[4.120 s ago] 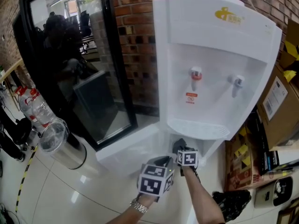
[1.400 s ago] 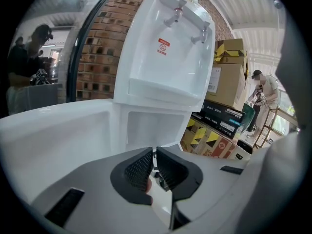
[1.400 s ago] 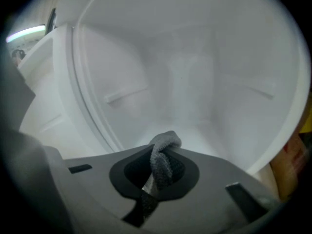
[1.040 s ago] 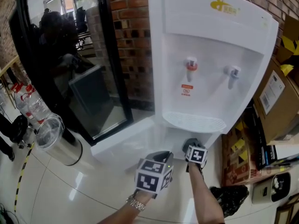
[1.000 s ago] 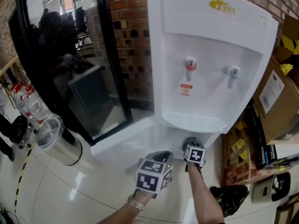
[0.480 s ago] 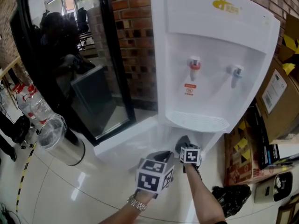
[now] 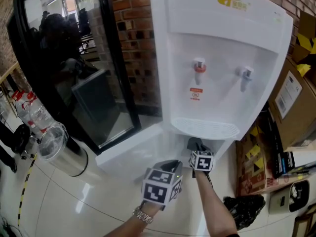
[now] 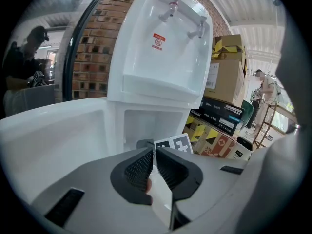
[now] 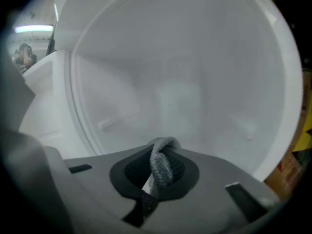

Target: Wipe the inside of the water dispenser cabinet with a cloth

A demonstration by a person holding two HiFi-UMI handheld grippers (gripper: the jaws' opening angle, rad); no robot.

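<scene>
Right gripper (image 7: 195,144) edged deeper into cabinet (image 9: 195,82); cloth (image 9: 160,167) mostly hidden between fingers.

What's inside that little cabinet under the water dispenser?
Bare white cabinet walls, and the right gripper shut on a grey cloth. From the head view, the drip tray covers most of the inside.

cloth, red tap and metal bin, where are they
cloth (image 9: 161,167), right gripper view, its grey folded middle
red tap (image 7: 199,66), head view, its red handle
metal bin (image 7: 74,162), head view, its shiny side
</scene>
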